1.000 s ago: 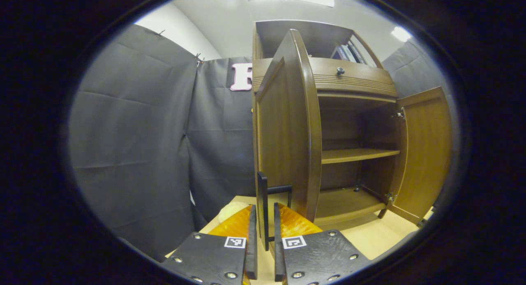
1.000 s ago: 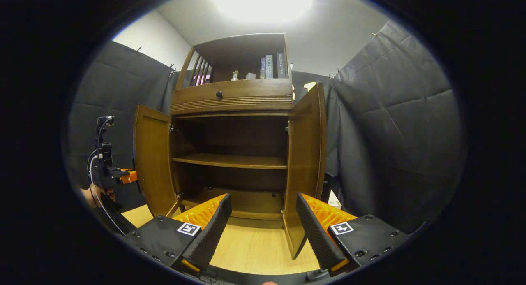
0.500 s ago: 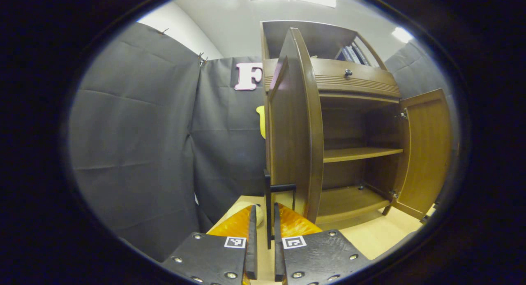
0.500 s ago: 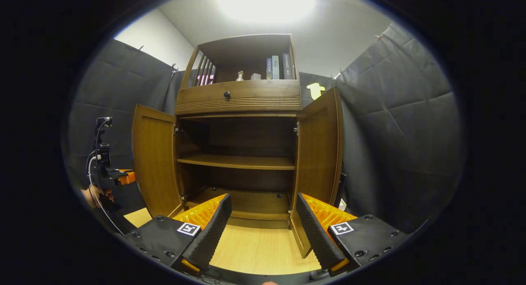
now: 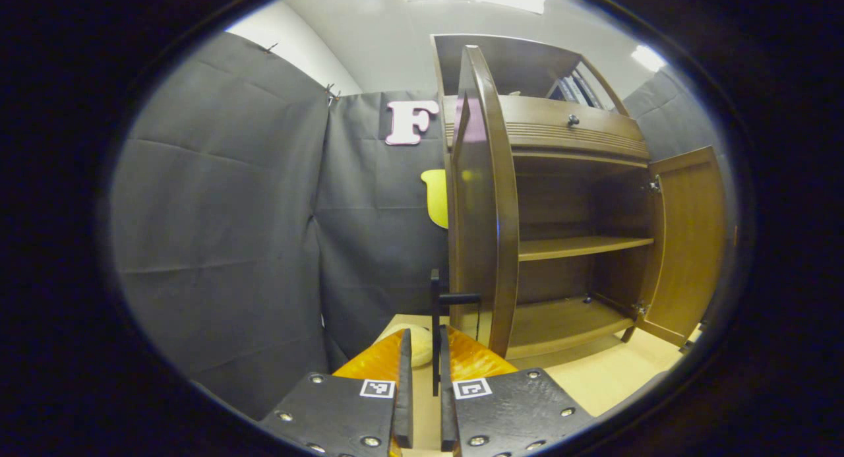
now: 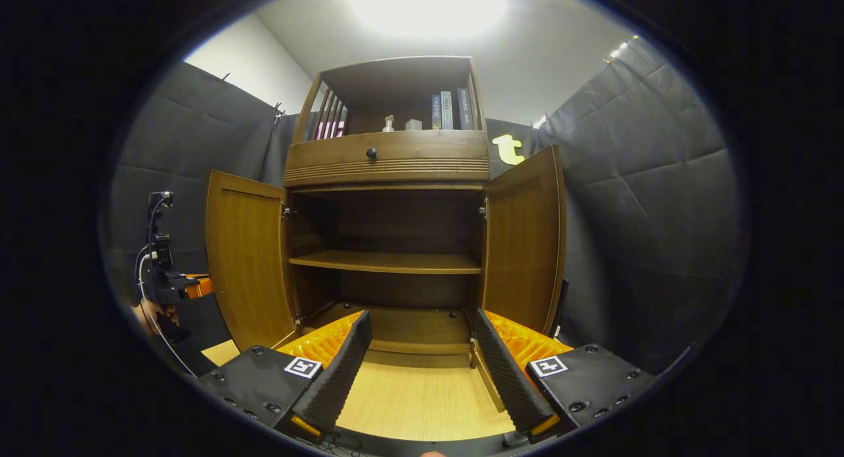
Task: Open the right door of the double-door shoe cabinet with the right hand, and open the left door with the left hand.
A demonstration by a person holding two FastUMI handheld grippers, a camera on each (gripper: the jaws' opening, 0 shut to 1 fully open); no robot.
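In the left gripper view, my left tongs (image 5: 422,394) sit at the bottom centre of the frame, the two fingers nearly together with the thin black bar handle (image 5: 436,338) standing in the narrow slot between them; I cannot tell whether both fingers actually press on it. That handle belongs to the brown wooden left door (image 5: 480,200) of the double-door shoe cabinet (image 5: 573,140), which I see almost edge-on just right of centre, swung wide open. Right of it lies the open interior with a middle wooden shelf (image 5: 580,246), and at the far right of the frame the brown wooden right door (image 5: 686,239) stands open too. A pale rounded object (image 5: 417,345) (too small to identify) rests on the light wood floor (image 5: 620,384) just above the fingers.

In the right gripper view, my right tongs (image 6: 422,368) at the bottom of the frame are spread wide and hold nothing. The cabinet fills the centre, both doors swung outward. A dark round drawer knob (image 6: 371,153) sits above the opening, and a few upright books (image 6: 452,110) stand on top. At the far left edge a hand (image 6: 150,314) holds the left tongs beside the left door.
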